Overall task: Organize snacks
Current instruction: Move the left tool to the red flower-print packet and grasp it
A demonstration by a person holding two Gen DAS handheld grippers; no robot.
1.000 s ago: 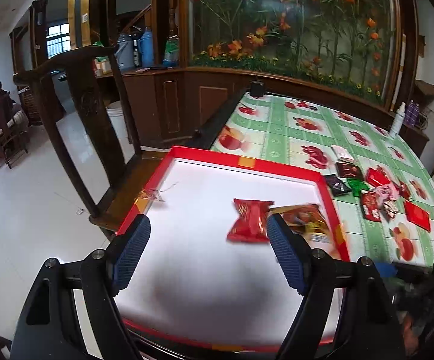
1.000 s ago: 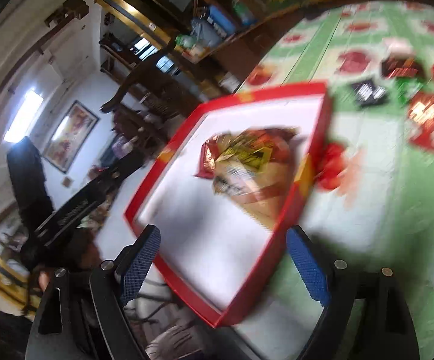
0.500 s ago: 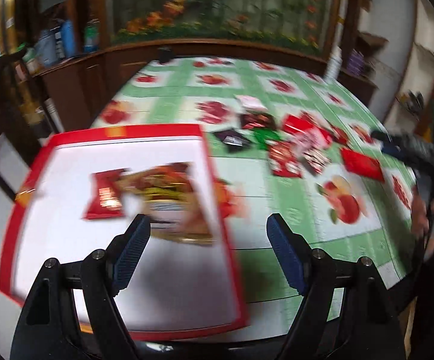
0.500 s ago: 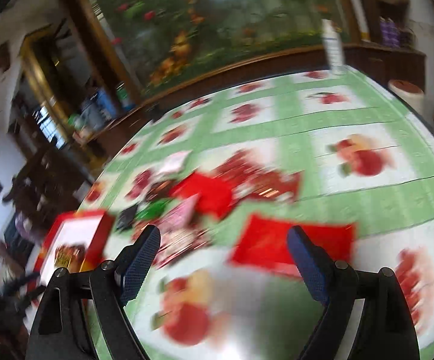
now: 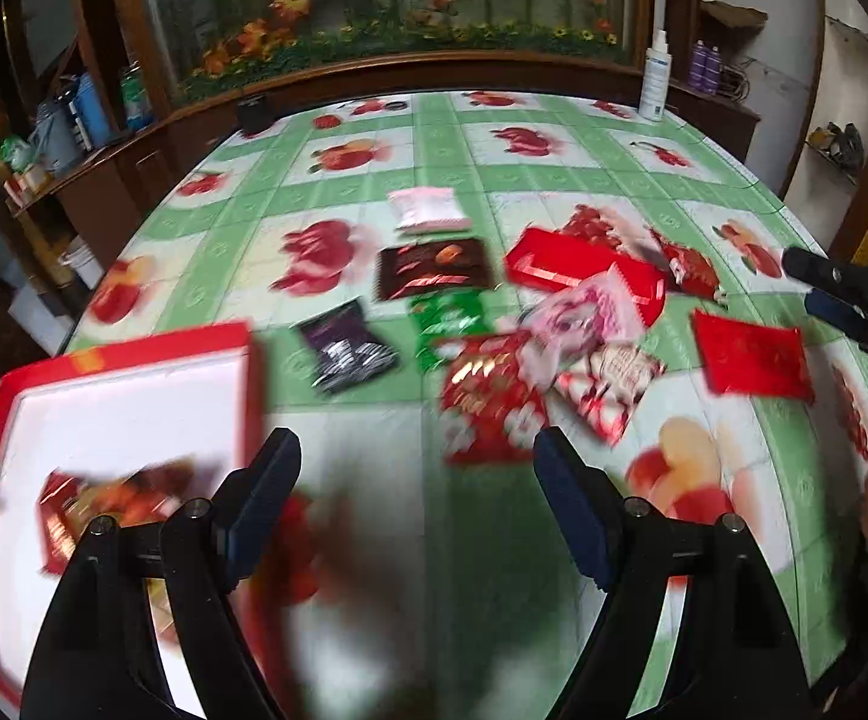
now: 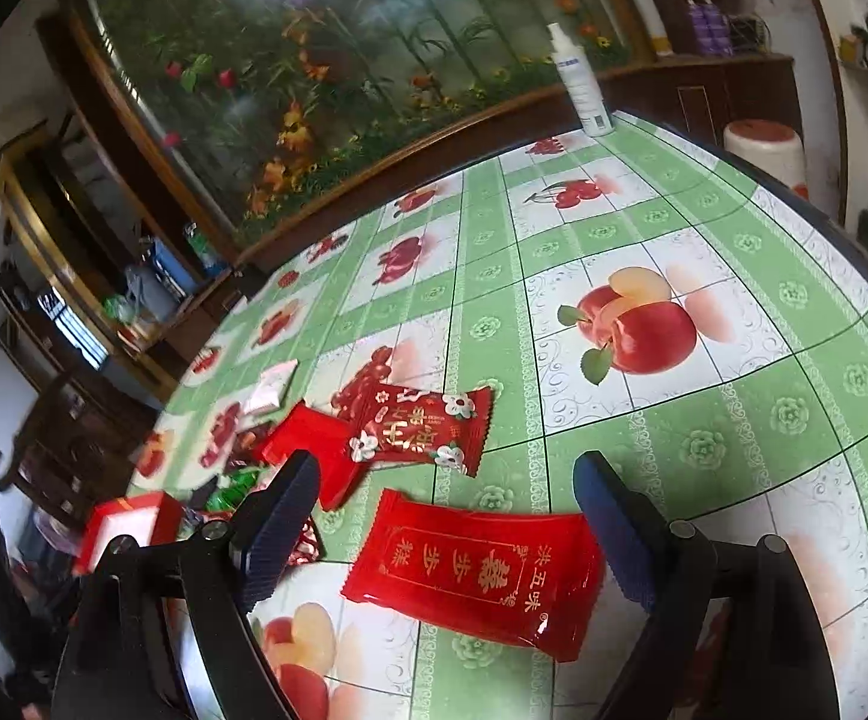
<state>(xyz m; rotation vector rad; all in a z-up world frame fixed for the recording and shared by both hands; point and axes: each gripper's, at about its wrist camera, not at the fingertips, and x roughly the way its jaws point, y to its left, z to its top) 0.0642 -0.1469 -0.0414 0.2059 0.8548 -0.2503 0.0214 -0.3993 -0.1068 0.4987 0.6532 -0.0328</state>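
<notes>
Right hand-held gripper (image 6: pixel 446 516) jaws apart, nothing clamped, hovering over flat red packet (image 6: pixel 475 575) on the surface (image 6: pixel 734 420). Packet sits between the pads in the right wrist view, dead centre to slightly 6 o'clock of the gap, near pad on the 9 o'clock side clear of it, far pad's tip overlapping its 3 o'clock end in the picture; contact cannot be told. Long axis runs roughly 10-to-4, so nearly along the line between the pads; likely needs a wrist roll to close across the short side, or a grab by an end.

Left hand-held gripper (image 5: pixel 416 498) also apart and empty, pointed at bare cloth; blurred. Loose pile at its 12 to 1 o'clock: red floral packet (image 5: pixel 488 402) nearest, green one (image 5: pixel 449 318) and black one (image 5: pixel 347 345) beyond. Same flat red packet (image 5: pixel 755 354) off at 2 o'clock, well apart from left, right beside the right tool's tips there.

Red tray (image 5: pixel 242 372) at 9 o'clock of left, a few packets already in it.

Judgement: right hand clearly nearer; pick is its job.
</notes>
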